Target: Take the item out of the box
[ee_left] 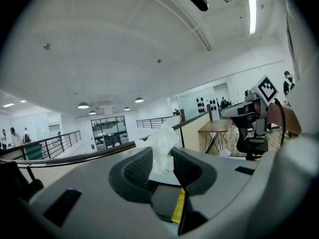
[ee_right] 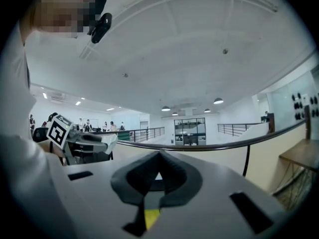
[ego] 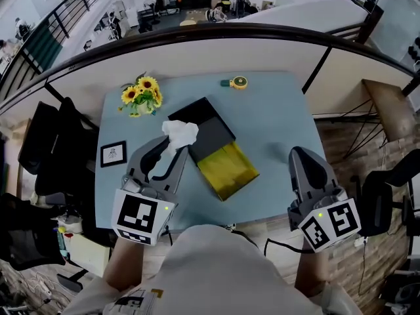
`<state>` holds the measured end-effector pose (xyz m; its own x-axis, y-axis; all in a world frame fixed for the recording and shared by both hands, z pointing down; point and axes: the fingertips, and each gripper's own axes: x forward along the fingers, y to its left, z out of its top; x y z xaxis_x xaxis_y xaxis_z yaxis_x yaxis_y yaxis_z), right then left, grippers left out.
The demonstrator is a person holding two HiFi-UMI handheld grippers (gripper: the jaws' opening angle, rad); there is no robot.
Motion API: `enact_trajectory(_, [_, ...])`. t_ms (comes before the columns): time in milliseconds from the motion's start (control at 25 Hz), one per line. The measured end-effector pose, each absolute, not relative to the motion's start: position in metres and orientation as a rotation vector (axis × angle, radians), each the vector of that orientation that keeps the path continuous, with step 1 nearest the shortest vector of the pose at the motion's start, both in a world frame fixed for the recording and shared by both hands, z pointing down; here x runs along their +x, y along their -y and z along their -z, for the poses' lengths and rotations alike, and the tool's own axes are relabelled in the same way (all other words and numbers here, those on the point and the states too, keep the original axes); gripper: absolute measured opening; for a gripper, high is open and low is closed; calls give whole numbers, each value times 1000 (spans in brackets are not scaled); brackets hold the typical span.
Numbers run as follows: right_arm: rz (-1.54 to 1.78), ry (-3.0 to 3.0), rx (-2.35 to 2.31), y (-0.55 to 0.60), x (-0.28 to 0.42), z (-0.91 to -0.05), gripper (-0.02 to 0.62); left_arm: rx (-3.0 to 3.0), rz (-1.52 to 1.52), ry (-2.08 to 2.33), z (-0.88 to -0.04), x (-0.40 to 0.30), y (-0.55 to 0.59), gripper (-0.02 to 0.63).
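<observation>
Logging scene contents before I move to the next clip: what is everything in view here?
table: one, pale blue, centre
box: one, black with a yellow half, mid-table
paper: one, white, crumpled, held above the box's left edge
flowers: one bunch, yellow, table's far left
picture frame: one, black, table's left edge
tape measure: one, yellow, table's far edge
chairs: at least two, black, either side of the table
left tongs: one, grey, shut on the paper
right tongs: one, grey, shut, empty
</observation>
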<state>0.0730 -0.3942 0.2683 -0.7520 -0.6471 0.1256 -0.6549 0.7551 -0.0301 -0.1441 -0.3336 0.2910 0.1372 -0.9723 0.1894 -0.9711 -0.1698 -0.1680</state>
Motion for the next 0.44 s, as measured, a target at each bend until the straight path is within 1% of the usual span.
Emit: enact_trajectory(440, [-136,2835,1065,400,80,-272,3,-2387,408,-2002,-294,-136,341,121])
